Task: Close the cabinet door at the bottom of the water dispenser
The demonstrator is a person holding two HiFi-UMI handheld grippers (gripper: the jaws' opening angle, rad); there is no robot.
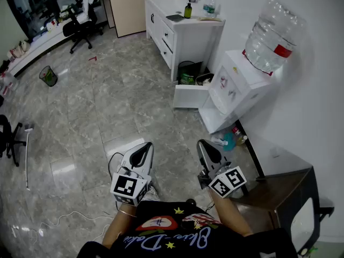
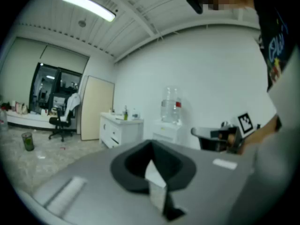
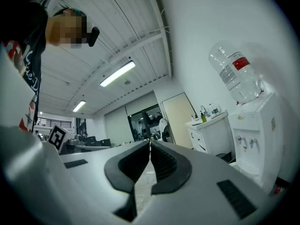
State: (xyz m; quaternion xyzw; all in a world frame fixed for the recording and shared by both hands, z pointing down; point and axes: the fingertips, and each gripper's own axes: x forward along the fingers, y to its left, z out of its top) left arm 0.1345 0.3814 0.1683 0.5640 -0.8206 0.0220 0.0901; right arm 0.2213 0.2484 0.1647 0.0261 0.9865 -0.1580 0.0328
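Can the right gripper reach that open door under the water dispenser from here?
Probably not yet: the right gripper sits near the person's body, well short of the cabinet door. Only bare floor lies between, so stepping closer should do.

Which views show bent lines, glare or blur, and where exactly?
Head view: the floor bows and carries lamp glare, and the water dispenser leans. Left gripper view: dark round border; the left gripper looks soft up close; the ceiling lamp is blown out. Right gripper view: lines on the ceiling curve; the bottle looks stretched.
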